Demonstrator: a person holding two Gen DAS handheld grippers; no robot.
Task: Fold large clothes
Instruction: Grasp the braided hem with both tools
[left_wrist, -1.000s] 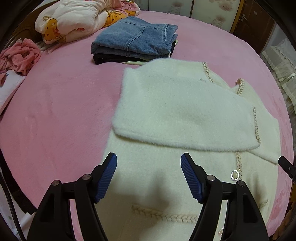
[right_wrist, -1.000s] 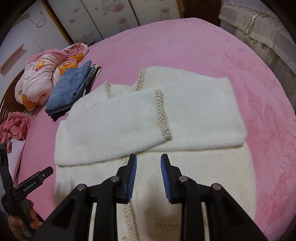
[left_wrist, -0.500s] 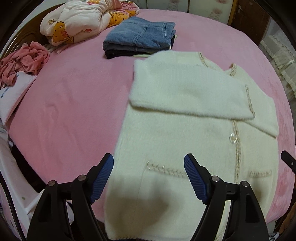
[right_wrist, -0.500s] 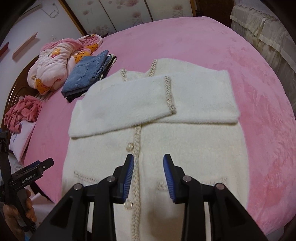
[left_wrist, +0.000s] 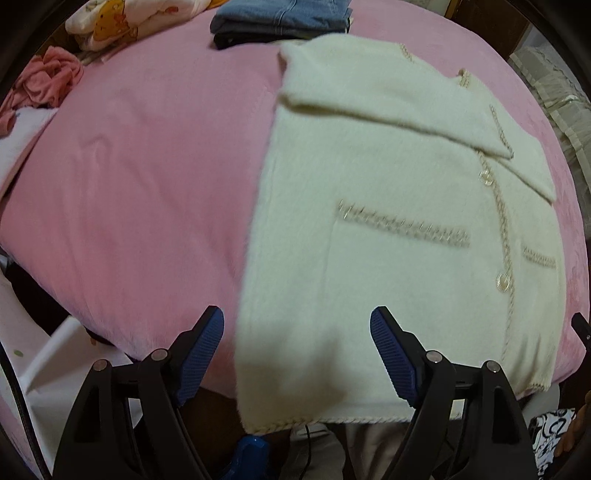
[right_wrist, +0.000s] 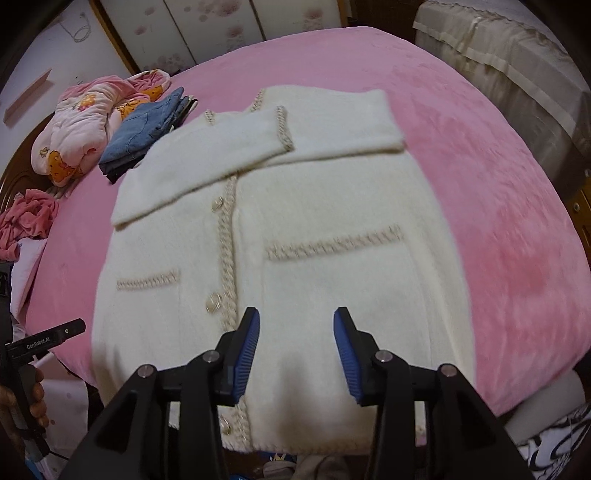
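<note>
Both grippers are held steeply downward over the near edge of the bed (right_wrist: 480, 155). The left gripper (left_wrist: 297, 354) is poised above the near left corner of the cream cardigan (right_wrist: 295, 221); its jaws are widely spread and opening, with nothing pinched, and the cardigan's side edge is seen below the gap between them. The right gripper (right_wrist: 295, 347) is poised over the hem to the right of the buttoned front; its jaws are opening as well, moderately spread, with only the fabric seen beneath and nothing gripped. In the right wrist view a hand (right_wrist: 22, 402) is seen wrapped around the left gripper's handle at the lower left. The cardigan is laid flat, front up, on the pink bed cover, with both sleeves folded across the chest and the hem hanging just over the near bed edge. Bare pink cover is left open on both sides of the cardigan. Farther back, folded jeans (right_wrist: 147, 136) lie just beside its far left shoulder, with a pink quilted garment (right_wrist: 85, 125) beyond them.
</note>
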